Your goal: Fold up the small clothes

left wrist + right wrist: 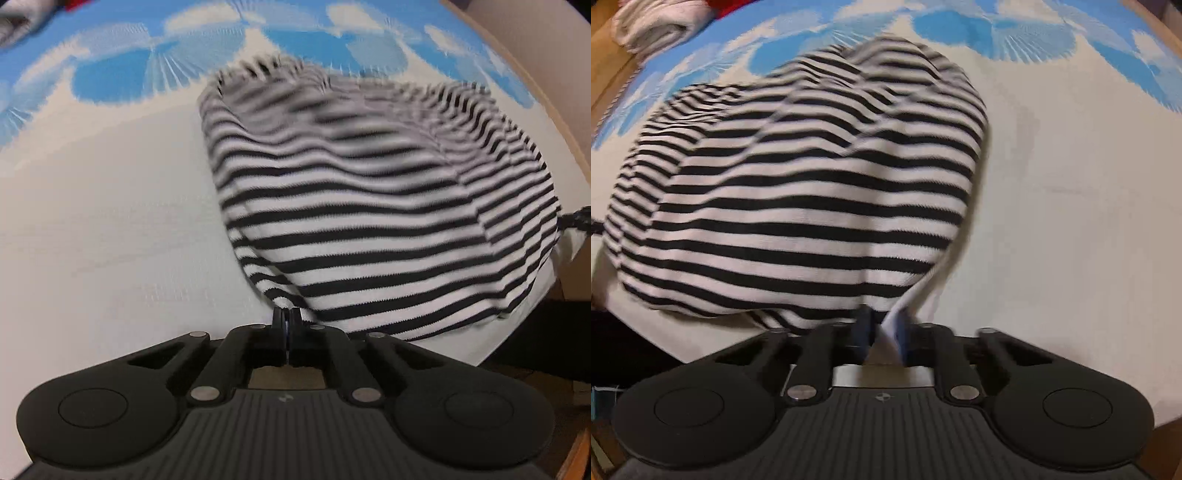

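A black-and-white striped garment (369,203) lies bunched on a white cloth with a blue pattern (110,221). My left gripper (287,318) is shut, its fingertips pinched on the garment's near left hem corner. In the right wrist view the same striped garment (798,192) fills the left and middle, blurred and puffed up. My right gripper (884,325) is closed on the near right hem corner, with a fold of white fabric showing between its fingers. The far part of the garment, towards the blue pattern, is blurred.
A folded white cloth (653,26) and something red (727,7) lie at the far left corner of the patterned cover (1071,221). A wooden edge (546,92) runs along the right side. Bare white cover stretches left of the garment.
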Motion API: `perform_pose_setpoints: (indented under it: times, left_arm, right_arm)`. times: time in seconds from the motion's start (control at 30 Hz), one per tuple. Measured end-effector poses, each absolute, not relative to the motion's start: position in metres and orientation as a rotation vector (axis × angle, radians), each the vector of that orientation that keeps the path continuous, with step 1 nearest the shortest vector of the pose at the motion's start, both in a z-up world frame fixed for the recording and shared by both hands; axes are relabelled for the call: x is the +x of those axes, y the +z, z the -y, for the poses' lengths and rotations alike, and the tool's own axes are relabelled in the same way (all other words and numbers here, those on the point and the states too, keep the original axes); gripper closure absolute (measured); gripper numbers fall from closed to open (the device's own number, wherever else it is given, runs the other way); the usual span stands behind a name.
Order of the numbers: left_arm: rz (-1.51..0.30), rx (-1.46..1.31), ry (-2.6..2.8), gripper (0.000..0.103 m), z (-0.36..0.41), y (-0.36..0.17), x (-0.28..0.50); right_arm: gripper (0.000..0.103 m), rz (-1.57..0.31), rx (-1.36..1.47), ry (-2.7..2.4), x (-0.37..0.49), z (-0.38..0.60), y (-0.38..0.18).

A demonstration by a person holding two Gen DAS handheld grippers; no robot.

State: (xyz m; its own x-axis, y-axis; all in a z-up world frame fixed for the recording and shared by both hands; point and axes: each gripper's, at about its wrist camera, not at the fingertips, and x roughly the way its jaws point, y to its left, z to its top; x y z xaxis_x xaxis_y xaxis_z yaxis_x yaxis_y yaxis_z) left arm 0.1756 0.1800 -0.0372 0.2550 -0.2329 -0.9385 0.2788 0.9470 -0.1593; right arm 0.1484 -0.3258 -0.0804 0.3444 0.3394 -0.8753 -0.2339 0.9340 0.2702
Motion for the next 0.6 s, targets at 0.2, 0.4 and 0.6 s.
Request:
perform_pose_setpoints:
  times: [0.2,0.4,0.6]
  left_arm:
    - [-1.275,0.0,-0.221,0.102,-0.207,-0.024,0.158]
    - [-1.434,0.261,-0.127,0.103,-0.192,-0.063,0.148]
    - [-1.198,0.082,-0.22,0.103,-0.18,-0.01,0.146]
  right_arm:
    - [0.095,-0.994,0.185,0.309,0.132,0.367,-0.03]
    - [0.095,-1.256,-0.048,0.227,0.133,0.327,-0.086]
    - [0.089,-1.219,-0.053,0.193,0.129,0.329,-0.069]
